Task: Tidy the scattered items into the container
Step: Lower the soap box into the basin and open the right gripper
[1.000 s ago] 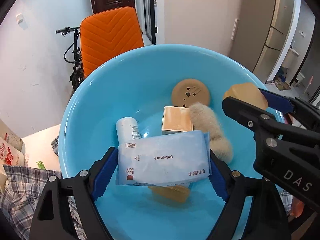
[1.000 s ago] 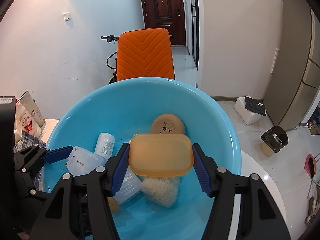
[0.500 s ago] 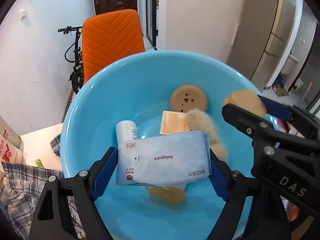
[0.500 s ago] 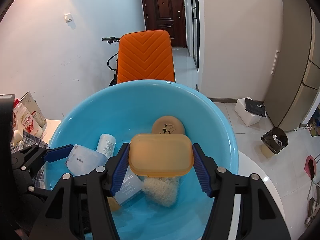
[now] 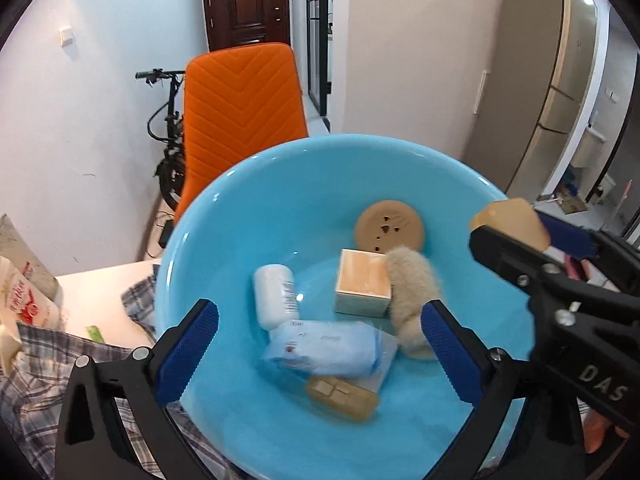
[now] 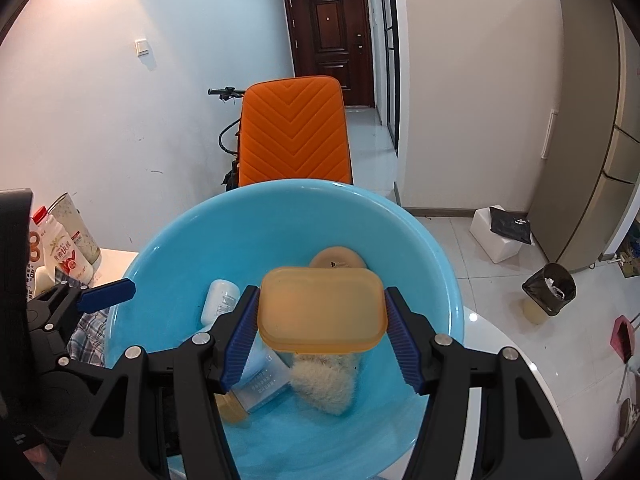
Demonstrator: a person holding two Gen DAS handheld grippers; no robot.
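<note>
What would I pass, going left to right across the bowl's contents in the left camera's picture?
White bottle → wipes pack → small box → fluffy puff.

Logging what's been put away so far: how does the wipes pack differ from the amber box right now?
The wipes pack lies loose in the blue basin; the amber box is clamped in the right gripper above the basin. The pack is soft, pale blue and printed; the box is rigid, translucent and plain. Both are roughly rectangular.
</note>
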